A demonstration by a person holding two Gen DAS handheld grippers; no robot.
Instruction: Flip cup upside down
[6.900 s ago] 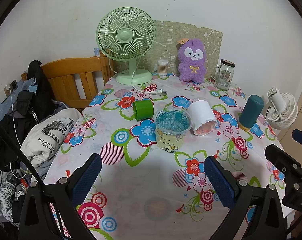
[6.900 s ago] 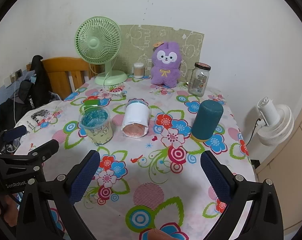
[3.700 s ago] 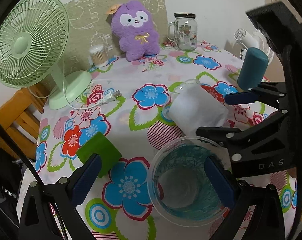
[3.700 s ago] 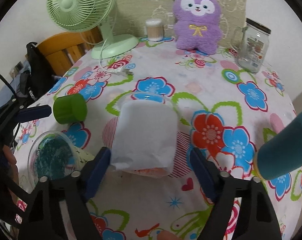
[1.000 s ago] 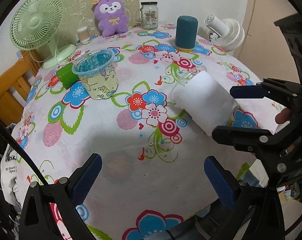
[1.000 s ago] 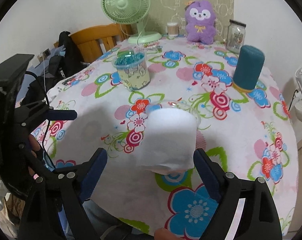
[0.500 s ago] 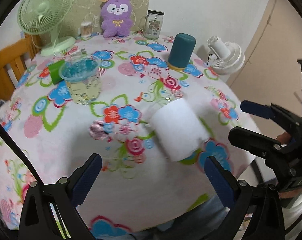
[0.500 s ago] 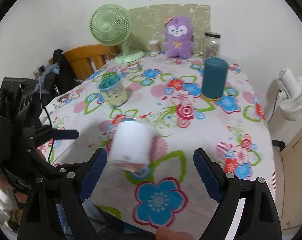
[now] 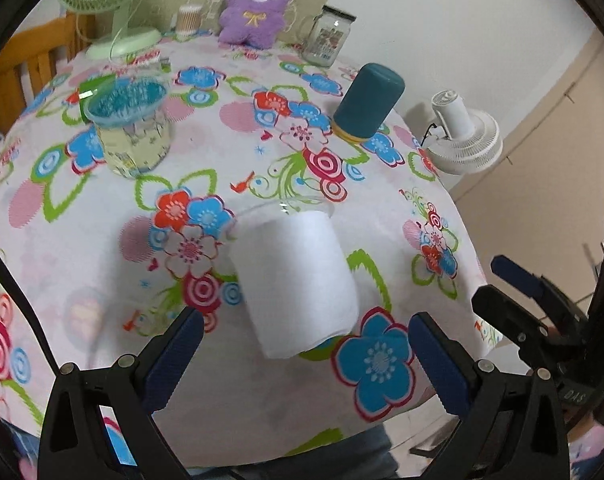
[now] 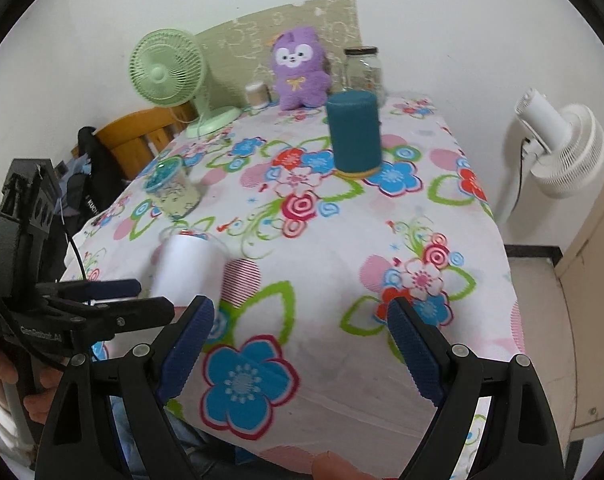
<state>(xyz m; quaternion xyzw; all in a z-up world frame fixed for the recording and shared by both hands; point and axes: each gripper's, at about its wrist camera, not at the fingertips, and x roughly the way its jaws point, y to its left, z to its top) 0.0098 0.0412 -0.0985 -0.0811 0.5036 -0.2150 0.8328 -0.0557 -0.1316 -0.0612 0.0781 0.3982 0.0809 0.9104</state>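
A white-wrapped clear cup (image 9: 298,276) stands upside down on the flowered tablecloth (image 9: 206,152), its clear rim against the cloth near the table's front edge. It also shows in the right wrist view (image 10: 190,268). My left gripper (image 9: 302,356) is open and empty, just in front of the cup with its jaws wide on either side. My right gripper (image 10: 298,348) is open and empty, to the right of the cup above the table's front right part. The left gripper also shows in the right wrist view (image 10: 102,296).
A clear cup with a blue lining (image 9: 130,124), a green cup (image 9: 92,86) behind it and a teal upside-down cup (image 9: 367,102) stand further back. A green fan (image 10: 170,72), purple plush (image 10: 300,68) and glass jar (image 10: 363,66) line the wall. A white fan (image 10: 561,148) stands off the table's right.
The white cup has been let go and stands inverted near the front edge. My right gripper has pulled away to the right. My left gripper has come in close in front of the cup.
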